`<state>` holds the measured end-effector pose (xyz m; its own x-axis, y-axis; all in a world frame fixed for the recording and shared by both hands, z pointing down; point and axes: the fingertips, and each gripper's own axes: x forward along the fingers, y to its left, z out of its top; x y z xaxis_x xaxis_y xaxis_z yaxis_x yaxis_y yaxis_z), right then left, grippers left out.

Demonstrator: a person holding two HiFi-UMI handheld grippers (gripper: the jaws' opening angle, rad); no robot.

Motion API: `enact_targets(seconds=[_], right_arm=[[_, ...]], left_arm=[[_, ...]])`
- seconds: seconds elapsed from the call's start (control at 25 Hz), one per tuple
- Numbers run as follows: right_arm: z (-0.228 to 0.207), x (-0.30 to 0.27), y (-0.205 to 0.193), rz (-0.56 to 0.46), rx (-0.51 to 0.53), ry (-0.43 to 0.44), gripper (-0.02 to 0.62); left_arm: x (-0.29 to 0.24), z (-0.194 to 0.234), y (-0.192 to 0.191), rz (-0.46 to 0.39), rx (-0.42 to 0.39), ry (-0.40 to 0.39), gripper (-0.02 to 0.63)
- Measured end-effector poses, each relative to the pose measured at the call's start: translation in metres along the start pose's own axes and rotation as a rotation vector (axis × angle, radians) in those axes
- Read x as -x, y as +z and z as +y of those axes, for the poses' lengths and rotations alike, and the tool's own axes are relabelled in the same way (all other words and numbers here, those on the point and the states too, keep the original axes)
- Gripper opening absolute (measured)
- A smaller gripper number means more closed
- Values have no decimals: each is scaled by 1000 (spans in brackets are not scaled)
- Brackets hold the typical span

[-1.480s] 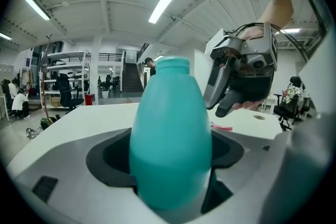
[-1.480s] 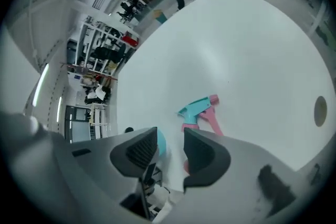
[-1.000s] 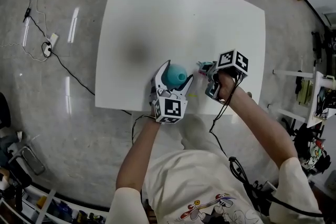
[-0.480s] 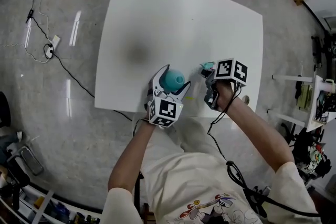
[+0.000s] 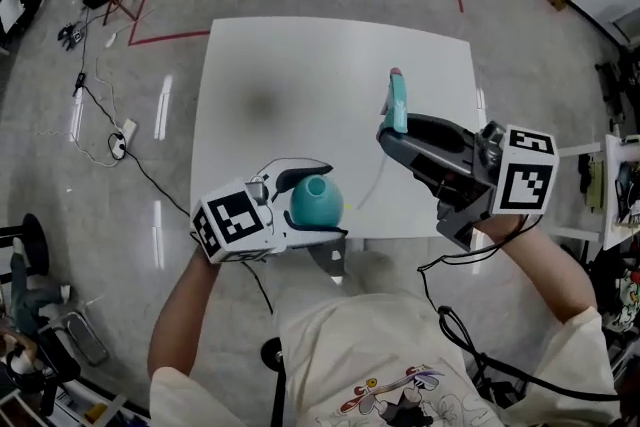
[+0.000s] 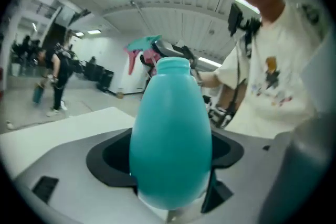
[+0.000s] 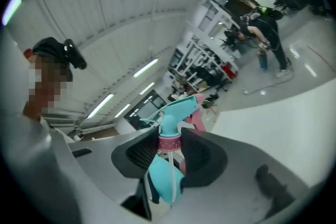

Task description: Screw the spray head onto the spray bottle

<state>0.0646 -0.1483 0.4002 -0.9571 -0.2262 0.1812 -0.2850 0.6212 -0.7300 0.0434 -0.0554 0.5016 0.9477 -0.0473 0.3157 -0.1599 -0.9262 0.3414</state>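
A teal egg-shaped spray bottle (image 5: 312, 202) is off the table near its front edge. My left gripper (image 5: 328, 200) is shut on the bottle's body. In the left gripper view the bottle (image 6: 170, 134) stands upright between the pads with its open neck (image 6: 173, 65) bare. My right gripper (image 5: 398, 130) is shut on the spray head (image 5: 397, 100), which is teal with a pink trigger. It is up and to the right of the bottle, apart from it. In the right gripper view the pads clamp the pink collar (image 7: 169, 142), and the white dip tube (image 5: 372, 183) hangs free.
The white table (image 5: 300, 75) lies below both grippers. Cables (image 5: 110, 130) and red tape lines (image 5: 160, 37) are on the grey floor to the left. Shelving (image 5: 610, 185) stands at the right. People stand far off in both gripper views.
Both grippers have risen from the table's front edge and moved apart. The left has turned sideways with the bottle, and the right has lifted the spray head up and farther back.
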Motion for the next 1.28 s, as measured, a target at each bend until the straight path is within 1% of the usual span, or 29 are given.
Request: enact_targets(seconds=[0.08,0.12,0.16,0.2,0.24,0.32,0.4,0.52,0.68,0.76,0.88,1.0,1.12,1.2,1.28], right_arm=[[46,17,29,-26,56,135,135],[67,24,41,-33,79,193,135],[86,30,52,-37,100,248,135],[104,35,61,-38,118,298,135],[120,39,69,-38,134,345,135],[149,48,81,-37,151,425,135],[175,58,87,-32,171,488,135],[206,75,83,-14,242,532,135],[235,97,80,-21,283,592,135],[243,102,79,-24,299,610,135],[250,106,79,-24,319,627,135],[253,108,78,-24,340,637,135],[257,112,73,-24,366,640,135],[257,114,67,-18,397,636,135],[255,112,64,2,449,624,135]], left_arm=[[3,-38,34,5,38,-187,405],[3,-54,49,12,46,-255,405],[4,-67,61,24,46,-306,405],[3,-78,71,38,38,-338,405],[1,-86,80,53,26,-353,404],[-5,-97,91,89,-2,-346,405],[-12,-106,97,131,-33,-304,405],[-23,-129,103,174,-77,-250,405],[-33,-164,101,239,-134,-251,405],[-34,-170,100,238,-143,-247,405],[-29,-169,101,205,-151,-232,405],[-22,-164,96,226,-164,-221,405],[-27,-171,93,238,-169,-229,405],[-31,-175,93,230,-180,-234,405],[-31,-171,100,212,-178,-238,405]])
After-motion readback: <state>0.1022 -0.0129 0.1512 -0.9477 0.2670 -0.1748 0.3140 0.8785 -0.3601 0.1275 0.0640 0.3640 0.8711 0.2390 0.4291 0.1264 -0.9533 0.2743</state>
